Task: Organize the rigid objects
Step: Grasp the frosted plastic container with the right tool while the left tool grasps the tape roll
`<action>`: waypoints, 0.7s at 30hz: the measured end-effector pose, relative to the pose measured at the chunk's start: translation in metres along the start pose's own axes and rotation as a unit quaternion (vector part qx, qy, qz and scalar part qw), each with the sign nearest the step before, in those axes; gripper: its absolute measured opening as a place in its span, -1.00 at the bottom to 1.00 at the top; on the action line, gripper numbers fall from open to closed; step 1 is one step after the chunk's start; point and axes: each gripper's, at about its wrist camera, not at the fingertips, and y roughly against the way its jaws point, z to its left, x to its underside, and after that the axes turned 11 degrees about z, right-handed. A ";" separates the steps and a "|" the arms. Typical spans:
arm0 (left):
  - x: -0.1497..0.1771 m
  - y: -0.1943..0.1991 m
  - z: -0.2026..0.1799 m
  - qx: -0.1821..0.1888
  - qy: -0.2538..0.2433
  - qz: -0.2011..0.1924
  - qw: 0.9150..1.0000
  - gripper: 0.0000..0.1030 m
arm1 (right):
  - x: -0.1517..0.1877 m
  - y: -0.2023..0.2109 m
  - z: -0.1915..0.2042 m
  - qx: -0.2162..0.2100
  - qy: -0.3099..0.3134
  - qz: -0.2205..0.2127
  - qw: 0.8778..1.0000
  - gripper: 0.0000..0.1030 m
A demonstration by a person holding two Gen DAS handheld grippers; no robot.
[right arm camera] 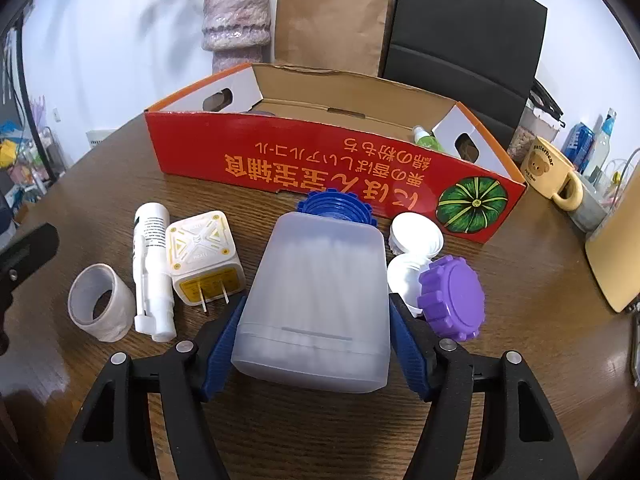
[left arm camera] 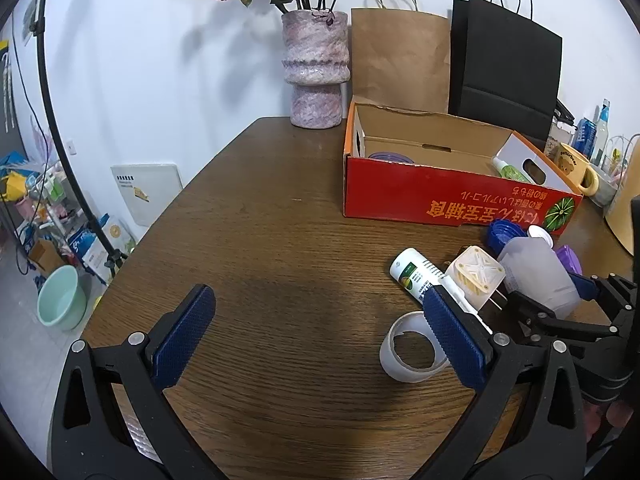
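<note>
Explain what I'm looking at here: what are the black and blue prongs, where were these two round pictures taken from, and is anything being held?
No robot: a person holds a two-fingered claw in each hand, each with a fisheye camera looking along its fingers. In the right view, the right claw has its blue pads against a frosted plastic container on the wooden table. The left claw is open and empty. Nearby lie a tape roll, white bottle, plug adapter and purple lid, before a red cardboard box.

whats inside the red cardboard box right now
Inside the red cardboard box a small green bottle lies near its right end, and a purple round thing shows at the left. The front wall hides the rest of the floor.
</note>
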 end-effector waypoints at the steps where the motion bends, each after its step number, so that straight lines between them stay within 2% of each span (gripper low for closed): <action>1: 0.000 0.000 0.000 0.000 0.000 0.001 1.000 1.00 | 0.001 0.002 -0.001 -0.001 -0.001 -0.004 1.000 0.42; 14: 0.003 0.000 -0.007 0.016 -0.015 0.008 1.000 1.00 | 0.014 0.031 -0.015 -0.017 -0.010 -0.050 0.999 0.42; 21: 0.011 -0.005 -0.024 0.029 -0.050 0.028 0.998 1.00 | 0.022 0.042 -0.025 -0.020 -0.014 -0.068 0.997 0.42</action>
